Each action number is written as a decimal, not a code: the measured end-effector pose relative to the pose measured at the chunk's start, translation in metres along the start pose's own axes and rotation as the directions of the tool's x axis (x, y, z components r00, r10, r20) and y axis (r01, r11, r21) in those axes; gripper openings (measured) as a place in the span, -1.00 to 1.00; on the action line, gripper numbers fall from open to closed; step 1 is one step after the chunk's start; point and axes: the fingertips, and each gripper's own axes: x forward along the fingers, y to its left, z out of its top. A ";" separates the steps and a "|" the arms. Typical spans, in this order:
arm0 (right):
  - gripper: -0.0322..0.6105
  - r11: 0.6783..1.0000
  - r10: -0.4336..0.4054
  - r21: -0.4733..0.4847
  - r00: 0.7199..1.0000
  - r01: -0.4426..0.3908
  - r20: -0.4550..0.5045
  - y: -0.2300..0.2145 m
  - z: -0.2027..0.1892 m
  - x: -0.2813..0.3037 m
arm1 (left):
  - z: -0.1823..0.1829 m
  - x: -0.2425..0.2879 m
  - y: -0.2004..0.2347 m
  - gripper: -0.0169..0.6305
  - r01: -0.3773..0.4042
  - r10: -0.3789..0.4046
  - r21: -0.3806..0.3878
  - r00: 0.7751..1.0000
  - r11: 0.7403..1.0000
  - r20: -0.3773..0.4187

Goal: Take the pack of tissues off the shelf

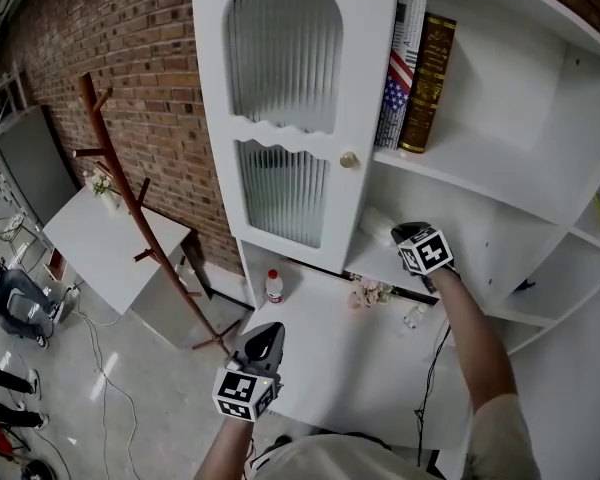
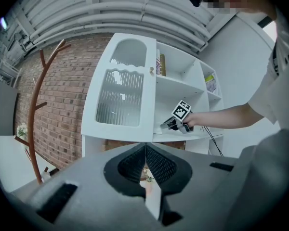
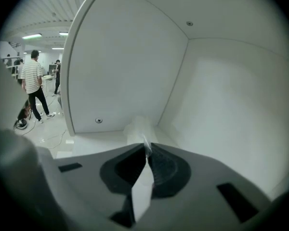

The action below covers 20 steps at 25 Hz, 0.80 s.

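Observation:
The pack of tissues (image 1: 376,222) is a pale, clear-wrapped bundle lying on the middle shelf (image 1: 480,248) of the white cabinet, close to its left wall. In the right gripper view the pack of tissues (image 3: 137,128) lies just beyond the jaws, and a thin flap of its wrapper is pinched between them. My right gripper (image 1: 397,234) reaches into that shelf bay and is shut on the pack's near edge. My left gripper (image 1: 264,345) hangs low in front of the desk, shut and empty. Its jaws meet in the left gripper view (image 2: 145,163).
Two books (image 1: 416,68) stand on the shelf above. A ribbed-glass cabinet door (image 1: 285,118) hangs open to the left of the bay. On the desk (image 1: 320,348) below are a small bottle (image 1: 273,286) and a flower ornament (image 1: 368,292). A red coat rack (image 1: 140,218) stands at left.

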 end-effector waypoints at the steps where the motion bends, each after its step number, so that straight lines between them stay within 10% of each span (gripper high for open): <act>1: -0.79 1.000 -0.003 0.010 1.000 0.003 0.011 0.000 -0.001 -0.004 | 0.000 0.000 0.000 -0.87 0.000 0.000 0.002 1.000 1.000 0.002; 20: -0.80 0.988 -0.141 0.070 0.989 0.139 0.034 0.030 -0.025 -0.090 | -0.011 -0.026 -0.002 -0.87 0.100 -0.100 -0.034 0.995 0.994 0.006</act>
